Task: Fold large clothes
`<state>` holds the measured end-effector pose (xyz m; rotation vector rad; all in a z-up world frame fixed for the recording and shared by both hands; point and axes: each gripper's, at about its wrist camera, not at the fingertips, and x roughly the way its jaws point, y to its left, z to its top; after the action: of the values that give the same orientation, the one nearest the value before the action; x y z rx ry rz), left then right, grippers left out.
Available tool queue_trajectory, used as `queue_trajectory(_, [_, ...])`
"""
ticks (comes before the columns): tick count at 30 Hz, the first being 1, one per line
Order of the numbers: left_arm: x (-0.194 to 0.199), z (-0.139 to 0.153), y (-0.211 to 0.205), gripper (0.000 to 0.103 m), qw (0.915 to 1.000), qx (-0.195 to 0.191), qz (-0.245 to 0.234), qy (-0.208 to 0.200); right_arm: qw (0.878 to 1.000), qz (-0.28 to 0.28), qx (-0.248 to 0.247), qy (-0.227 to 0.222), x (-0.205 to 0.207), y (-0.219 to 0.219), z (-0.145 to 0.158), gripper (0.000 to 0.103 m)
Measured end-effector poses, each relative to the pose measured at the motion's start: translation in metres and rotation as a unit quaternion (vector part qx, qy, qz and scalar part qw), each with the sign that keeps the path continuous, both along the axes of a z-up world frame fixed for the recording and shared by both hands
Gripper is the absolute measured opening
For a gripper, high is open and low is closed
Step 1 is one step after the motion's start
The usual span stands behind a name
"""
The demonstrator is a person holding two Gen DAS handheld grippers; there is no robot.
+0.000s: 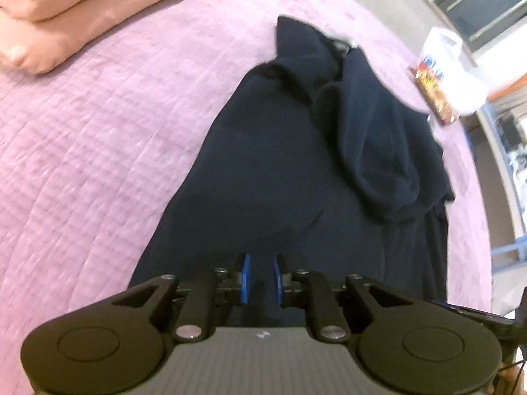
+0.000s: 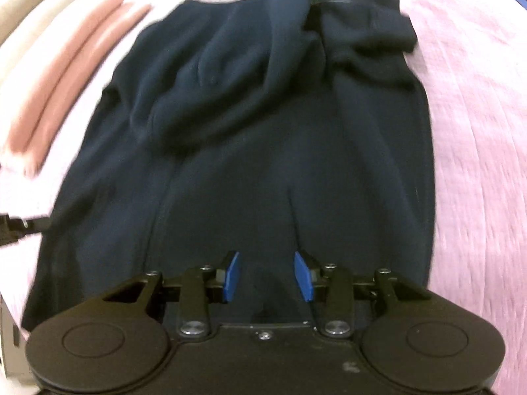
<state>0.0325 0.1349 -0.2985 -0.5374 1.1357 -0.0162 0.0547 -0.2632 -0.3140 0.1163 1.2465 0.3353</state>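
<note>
— Looking past the left gripper (image 1: 262, 278), anything held?
— Nothing; narrow gap, dark garment (image 1: 280, 171) beneath. Right gripper (image 2: 267, 276) wider apart, also empty.
— Farther out?
— Blurred bunched sleeves, pink pillows (image 1: 49, 16), a plastic bag (image 1: 457, 75), contents unclear.

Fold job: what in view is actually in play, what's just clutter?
In play: dark navy fabric garment, left gripper, right gripper, both open above it.
Clutter: pink pillows, white plastic bag, colourful snack packet, pink quilted bedspread.

Two wrist views, steeply downward, close over one shared navy garment (image 1: 280, 164).
</note>
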Motion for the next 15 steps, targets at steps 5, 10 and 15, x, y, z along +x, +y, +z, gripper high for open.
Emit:
queue_trajectory(5, [-0.024,0.009,0.004,0.019,0.9990,0.027,-0.033,0.015,0.999,-0.042,0.004,0.023,-0.054,-0.015,0.009,0.053])
queue_trajectory(10, [-0.044,0.007,0.016,0.023,0.9974,0.037,-0.034,0.052,0.995,-0.096,-0.008,0.041,-0.088,-0.029,0.016,0.069])
queue_trajectory(15, [-0.071,0.007,0.039,0.025,0.9968,0.038,-0.030,0.064,0.987,-0.151,-0.021,0.057,-0.116,-0.051,0.016,0.075])
